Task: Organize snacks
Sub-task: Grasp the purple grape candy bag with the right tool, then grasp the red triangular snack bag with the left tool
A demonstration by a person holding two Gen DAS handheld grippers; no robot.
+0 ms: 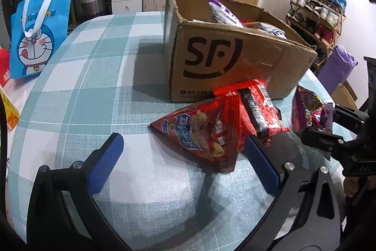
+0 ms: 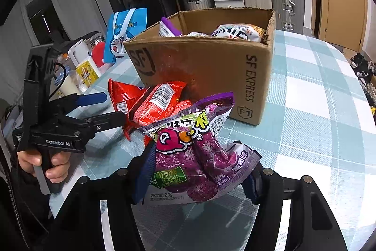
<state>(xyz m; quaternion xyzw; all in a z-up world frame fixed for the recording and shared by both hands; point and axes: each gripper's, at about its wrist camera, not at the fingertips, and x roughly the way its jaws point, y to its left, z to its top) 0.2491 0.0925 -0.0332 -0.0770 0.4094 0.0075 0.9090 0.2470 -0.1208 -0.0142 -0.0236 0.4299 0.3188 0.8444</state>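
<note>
A purple gummy bag (image 2: 195, 161) hangs just above the table, and my right gripper (image 2: 199, 174) is shut on it, its blue pads (image 2: 144, 171) pressing both sides. That bag (image 1: 310, 113) and the right gripper (image 1: 329, 131) also show at the right edge of the left wrist view. My left gripper (image 1: 185, 157) stands open low over the table. A red chip bag (image 1: 199, 133) lies partly between its fingers, close to the right pad (image 1: 260, 166). A second red packet (image 1: 256, 109) leans on it. Behind stands an open cardboard box (image 1: 235, 55) with several snacks inside.
The plaid tablecloth (image 1: 94, 62) covers a round table. A blue cartoon gift bag (image 1: 40, 34) stands at its far left edge. Cups and a yellow carton (image 2: 88, 72) crowd that side. A shoe rack (image 1: 317, 13) and a purple bag (image 1: 338, 67) sit beyond the right edge.
</note>
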